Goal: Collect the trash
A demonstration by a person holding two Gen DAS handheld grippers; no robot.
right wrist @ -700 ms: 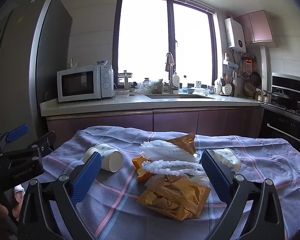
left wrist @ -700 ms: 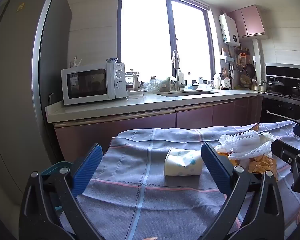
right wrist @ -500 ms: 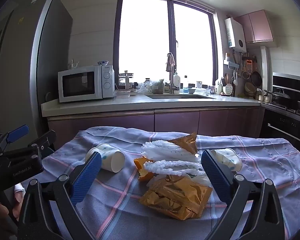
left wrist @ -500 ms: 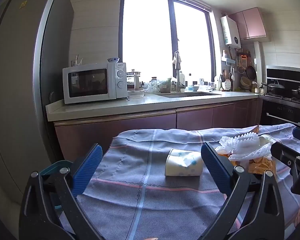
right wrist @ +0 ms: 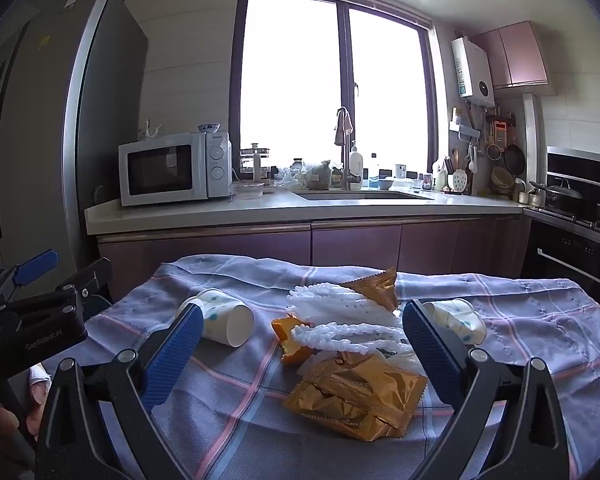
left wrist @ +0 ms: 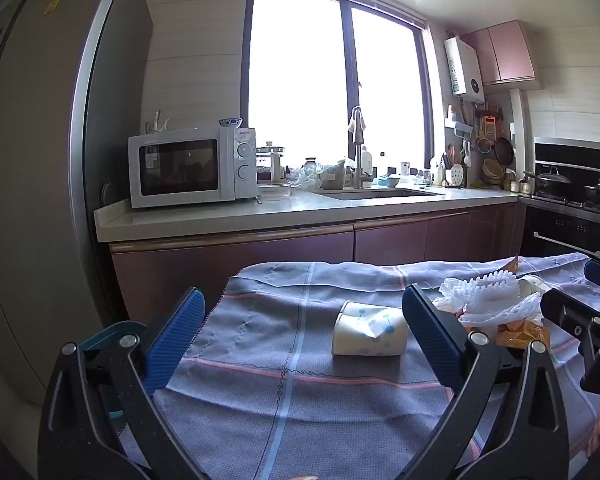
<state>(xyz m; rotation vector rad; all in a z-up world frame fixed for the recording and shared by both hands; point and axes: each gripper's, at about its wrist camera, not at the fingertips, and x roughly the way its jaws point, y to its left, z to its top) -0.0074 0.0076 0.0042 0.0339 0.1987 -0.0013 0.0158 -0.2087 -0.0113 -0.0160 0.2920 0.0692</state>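
On the left side of the table, the left gripper point(left wrist: 300, 336) is wide open and holds nothing. A paper cup point(right wrist: 220, 322) with blue dots lies on its side on the gray checked cloth point(right wrist: 540, 320), just past that gripper. It looks very light and easy to squash, so a soft pinch across its rim or its middle seems best. In the middle sits a pile of trash. There are white foam nets point(right wrist: 340, 320), soft and springy, and they could be grabbed almost anywhere. A small orange wrapper point(right wrist: 286, 334) peeks out beside them, and another gold wrapper point(right wrist: 374, 286) sticks up behind. In front lies a big gold snack bag point(right wrist: 356, 398). It looks thin, crinkly and slippery, so a crumpled edge is a good spot to pinch. The right gripper point(right wrist: 300, 354) is wide open too, empty, and hangs just over this pile. On the right, a second paper cup point(right wrist: 458, 318) lies tipped over behind that gripper's finger. The left gripper has white letters that seem to say "GenRobot.AI". The writing on the gold bag is too small to read.
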